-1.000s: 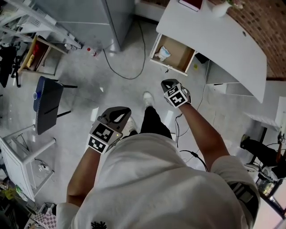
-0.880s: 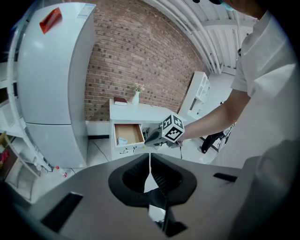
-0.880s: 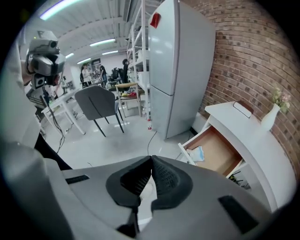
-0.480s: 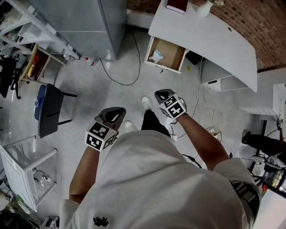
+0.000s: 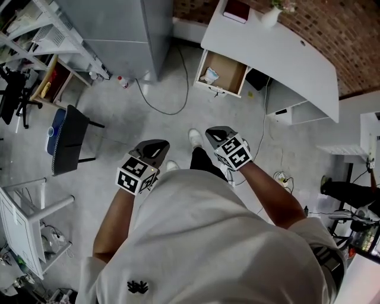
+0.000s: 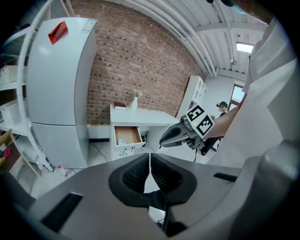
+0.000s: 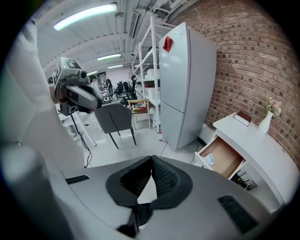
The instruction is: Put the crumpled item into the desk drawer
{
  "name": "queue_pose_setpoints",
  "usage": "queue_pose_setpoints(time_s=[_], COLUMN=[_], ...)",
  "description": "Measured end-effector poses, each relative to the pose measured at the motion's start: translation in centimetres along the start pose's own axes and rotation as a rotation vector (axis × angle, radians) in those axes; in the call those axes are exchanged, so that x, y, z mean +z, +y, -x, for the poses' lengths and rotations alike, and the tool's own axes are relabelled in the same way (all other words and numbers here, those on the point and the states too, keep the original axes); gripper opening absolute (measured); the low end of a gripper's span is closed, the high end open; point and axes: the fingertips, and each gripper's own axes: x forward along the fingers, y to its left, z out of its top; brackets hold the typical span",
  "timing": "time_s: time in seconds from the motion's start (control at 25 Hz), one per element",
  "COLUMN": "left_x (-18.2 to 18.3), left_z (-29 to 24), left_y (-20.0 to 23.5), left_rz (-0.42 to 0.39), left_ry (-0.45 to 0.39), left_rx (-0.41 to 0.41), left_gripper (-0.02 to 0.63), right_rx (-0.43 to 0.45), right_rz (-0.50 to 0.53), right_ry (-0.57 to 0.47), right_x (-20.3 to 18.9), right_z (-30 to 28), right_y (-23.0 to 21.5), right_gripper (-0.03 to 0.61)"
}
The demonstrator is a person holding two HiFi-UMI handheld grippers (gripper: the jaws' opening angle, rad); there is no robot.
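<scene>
While the person stands well back from the white tabletop, seen from above, both arms are held in close to the body. The left tongs and the right tongs sit in the middle of the frame. Each is closed tip to tip with nothing between.

At the upper middle, the desk drawer hangs open under the tabletop's near edge. The crumpled item, a pale bluish wad, lies inside it at the left end.

Over the last second the right tongs have dropped lower in the frame, toward the person's chest, so the gap to the drawer has widened. The left tongs have barely shifted, and the wad has stayed put in the drawer. This suggests the placing is done and the person is backing away, though the drawer has not been pushed shut.

A dark red book and a small vase stand on the tabletop at the top edge.
</scene>
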Motion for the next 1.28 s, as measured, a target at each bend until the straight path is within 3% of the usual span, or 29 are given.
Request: queue_pose_setpoints(time_s=[0.4, 1.28], left_x=[-1.8, -3.2], left_z=[1.1, 2.4], left_y=[-1.1, -1.0], left_rz=[0.004, 0.012], left_ry=[0.001, -0.005], left_rx=[-0.005, 0.0], left_gripper=[0.029, 0.029], right_rx=[0.023, 0.074], right_rz=[-0.007, 0.043], right_ry=[-0.035, -0.041], right_x=[0.3, 1.8], right_z=[1.4, 1.4], right_y=[3.8, 7.4], right_gripper=[0.029, 0.029])
